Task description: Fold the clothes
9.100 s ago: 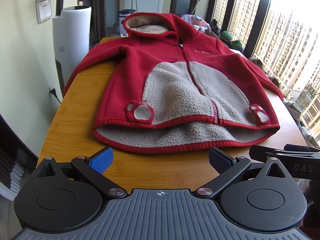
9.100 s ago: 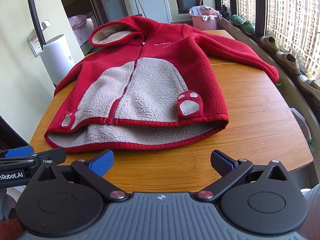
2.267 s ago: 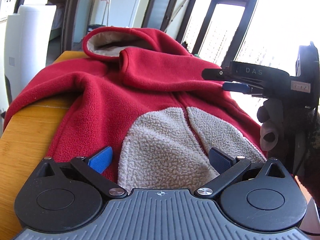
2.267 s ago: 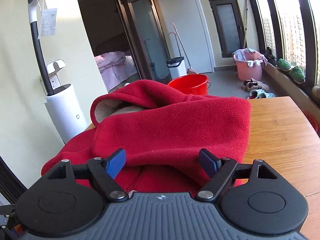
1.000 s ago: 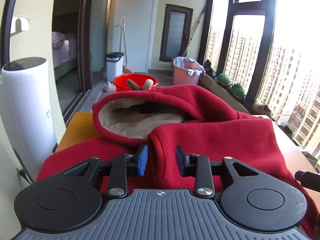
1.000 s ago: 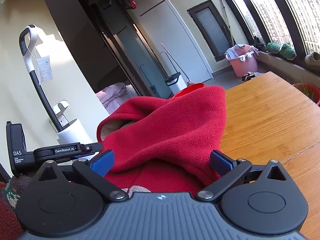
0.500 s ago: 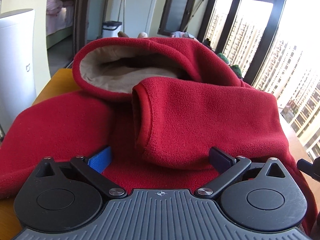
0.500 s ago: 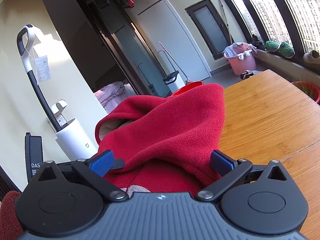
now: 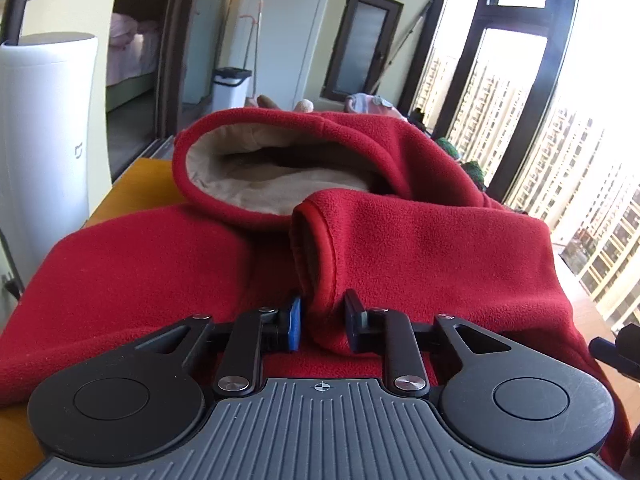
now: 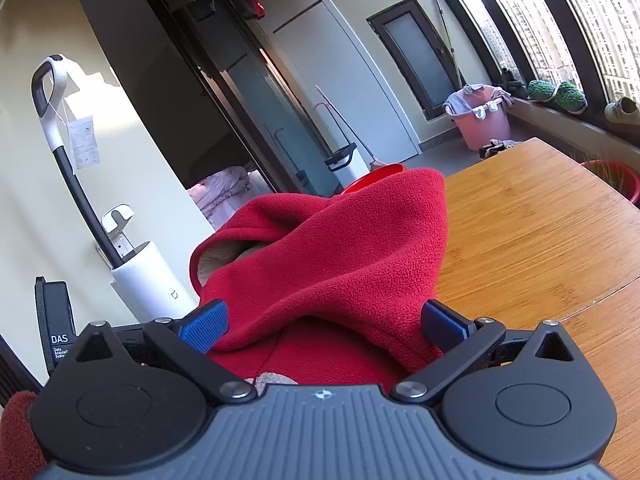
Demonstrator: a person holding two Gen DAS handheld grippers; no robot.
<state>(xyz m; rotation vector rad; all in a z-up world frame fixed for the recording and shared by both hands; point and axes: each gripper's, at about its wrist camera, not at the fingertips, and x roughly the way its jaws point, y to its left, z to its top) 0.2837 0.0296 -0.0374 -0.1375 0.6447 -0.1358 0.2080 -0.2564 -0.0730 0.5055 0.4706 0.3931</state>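
A red fleece hooded jacket [image 9: 420, 248] lies on the wooden table [image 10: 532, 232]. One sleeve is folded across its chest, cuff [image 9: 316, 248] facing me, below the beige-lined hood [image 9: 272, 176]. My left gripper [image 9: 322, 322] is shut on the lower edge of that sleeve cuff. The jacket also shows in the right wrist view [image 10: 340, 272]. My right gripper [image 10: 324, 326] is open, with the folded sleeve lying between its wide-spread fingers, touching neither pad.
A white cylindrical appliance [image 9: 40, 136] stands off the table's left edge, also in the right wrist view [image 10: 148, 284]. Bare table [image 10: 560, 248] lies right of the jacket. A red bucket [image 10: 376, 176] and pink basket [image 10: 484, 120] sit on the floor beyond.
My left gripper has closed from wide open onto the sleeve cuff and moved slightly closer to it. The right gripper stays open and has barely moved.
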